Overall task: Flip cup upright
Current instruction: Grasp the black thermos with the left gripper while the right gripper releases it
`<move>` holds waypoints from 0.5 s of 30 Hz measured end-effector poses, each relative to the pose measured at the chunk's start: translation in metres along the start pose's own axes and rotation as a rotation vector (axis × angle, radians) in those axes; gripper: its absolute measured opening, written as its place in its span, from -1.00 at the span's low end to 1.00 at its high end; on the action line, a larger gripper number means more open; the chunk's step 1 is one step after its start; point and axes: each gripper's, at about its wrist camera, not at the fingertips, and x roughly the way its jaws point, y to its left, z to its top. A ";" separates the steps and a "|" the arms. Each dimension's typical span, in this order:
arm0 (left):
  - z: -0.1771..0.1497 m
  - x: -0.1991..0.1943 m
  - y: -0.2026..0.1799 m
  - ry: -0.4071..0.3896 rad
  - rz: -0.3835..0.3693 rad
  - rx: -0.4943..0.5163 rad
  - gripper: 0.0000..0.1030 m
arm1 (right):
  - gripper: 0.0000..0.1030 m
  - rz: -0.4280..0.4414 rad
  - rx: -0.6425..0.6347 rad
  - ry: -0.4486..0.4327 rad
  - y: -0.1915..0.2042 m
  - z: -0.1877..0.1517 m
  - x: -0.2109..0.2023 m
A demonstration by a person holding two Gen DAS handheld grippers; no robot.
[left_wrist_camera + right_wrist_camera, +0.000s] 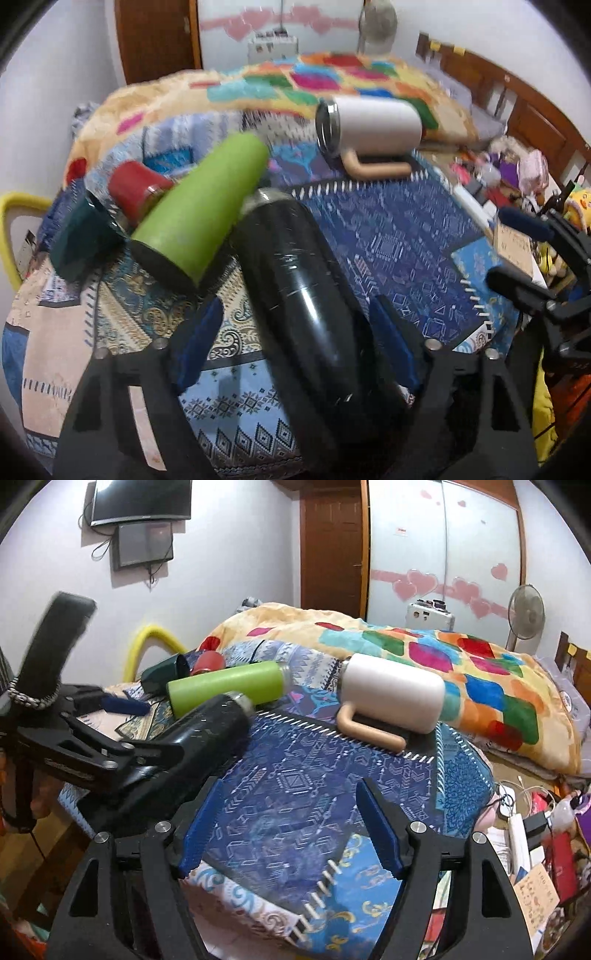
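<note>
A black bottle (295, 280) lies on its side on the patterned blue cloth (399, 236), its lower body between the blue pads of my left gripper (295, 347), whose jaws are wide apart around it. From the right wrist view the left gripper (122, 731) is at the black bottle (207, 731). A green bottle (199, 210), a red cup (135, 186), a dark green cup (83, 240) and a white mug with a tan handle (373, 123) all lie on their sides. My right gripper (291, 827) is open and empty above the cloth (288, 775).
A colourful quilt (461, 664) is heaped behind the cups. Clutter and a power strip (517, 834) lie at the right edge. A fan (526, 613) and a wooden door (332, 546) stand at the back. A yellow chair frame (11, 221) is at the left.
</note>
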 end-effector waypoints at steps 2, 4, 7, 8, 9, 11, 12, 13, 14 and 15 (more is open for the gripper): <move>0.003 0.010 0.002 0.046 -0.011 -0.005 0.52 | 0.39 -0.001 0.009 -0.007 -0.005 0.000 0.001; 0.006 0.019 0.001 0.087 -0.002 -0.001 0.48 | 0.40 0.004 0.021 -0.016 -0.010 0.000 0.003; 0.008 0.026 -0.001 0.108 0.018 0.027 0.47 | 0.41 0.002 0.031 -0.028 -0.014 0.000 0.007; 0.008 0.027 -0.001 0.114 0.022 0.033 0.47 | 0.41 0.006 0.034 -0.031 -0.015 -0.001 0.008; 0.009 0.028 -0.002 0.119 0.021 0.038 0.47 | 0.41 0.012 0.038 -0.033 -0.017 -0.001 0.009; 0.011 0.031 -0.004 0.143 0.023 0.053 0.47 | 0.41 0.028 0.052 -0.035 -0.019 -0.002 0.012; 0.013 0.032 -0.005 0.150 0.030 0.061 0.45 | 0.41 0.032 0.056 -0.035 -0.021 -0.003 0.013; 0.015 0.034 -0.006 0.155 0.033 0.068 0.44 | 0.41 0.037 0.060 -0.034 -0.021 -0.003 0.014; 0.016 0.034 -0.009 0.160 0.037 0.080 0.43 | 0.41 0.041 0.065 -0.033 -0.021 -0.004 0.015; 0.016 0.034 -0.011 0.163 0.038 0.088 0.40 | 0.41 0.045 0.072 -0.033 -0.022 -0.005 0.015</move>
